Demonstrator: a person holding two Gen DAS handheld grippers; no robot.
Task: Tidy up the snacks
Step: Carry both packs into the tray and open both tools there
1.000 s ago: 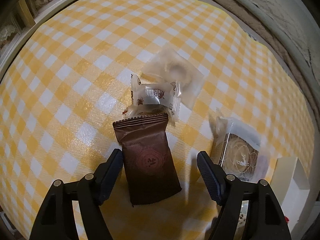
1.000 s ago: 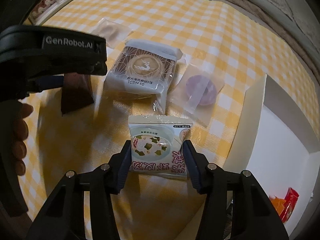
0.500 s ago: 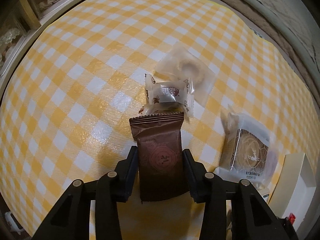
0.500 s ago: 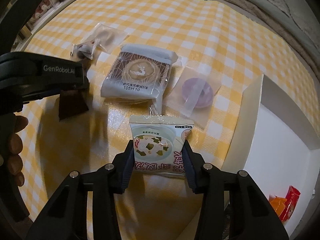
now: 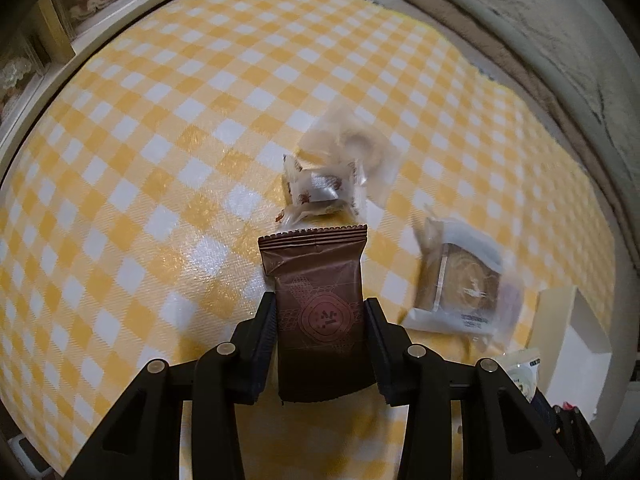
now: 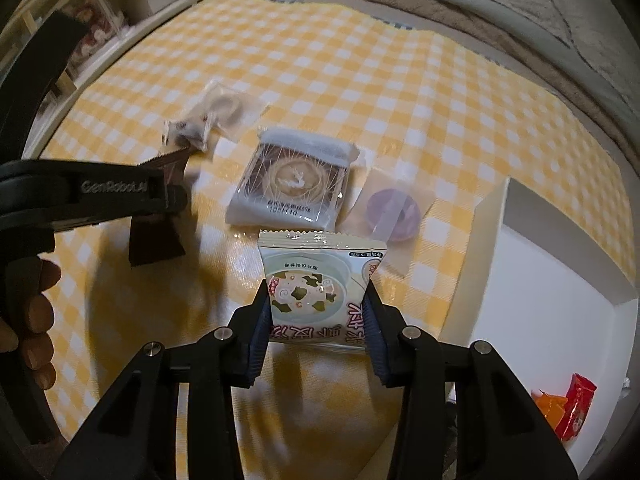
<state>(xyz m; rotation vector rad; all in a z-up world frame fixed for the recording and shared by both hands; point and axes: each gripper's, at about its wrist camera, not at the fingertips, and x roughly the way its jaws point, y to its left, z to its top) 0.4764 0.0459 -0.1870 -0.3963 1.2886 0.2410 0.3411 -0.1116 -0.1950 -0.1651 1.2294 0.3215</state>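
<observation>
My left gripper (image 5: 320, 344) is shut on a brown snack packet (image 5: 318, 304) and holds it above the yellow checked tablecloth (image 5: 160, 160). My right gripper (image 6: 318, 320) is shut on a pale green soup packet (image 6: 320, 280), lifted off the cloth. The left gripper (image 6: 100, 196) with the brown packet (image 6: 156, 240) shows at the left of the right wrist view. A white box (image 6: 540, 300) stands at the right, with red and orange packets (image 6: 568, 408) inside.
On the cloth lie a deer-print pastry pack (image 6: 292, 184), a purple sweet in a clear wrapper (image 6: 394, 212), a small white candy (image 5: 324, 192) and a clear ring-shaped snack pack (image 5: 356, 144). Shelves stand beyond the cloth's far left edge.
My left gripper closed on the brown packet and lifted it. My right gripper rose with the soup packet held between its fingers.
</observation>
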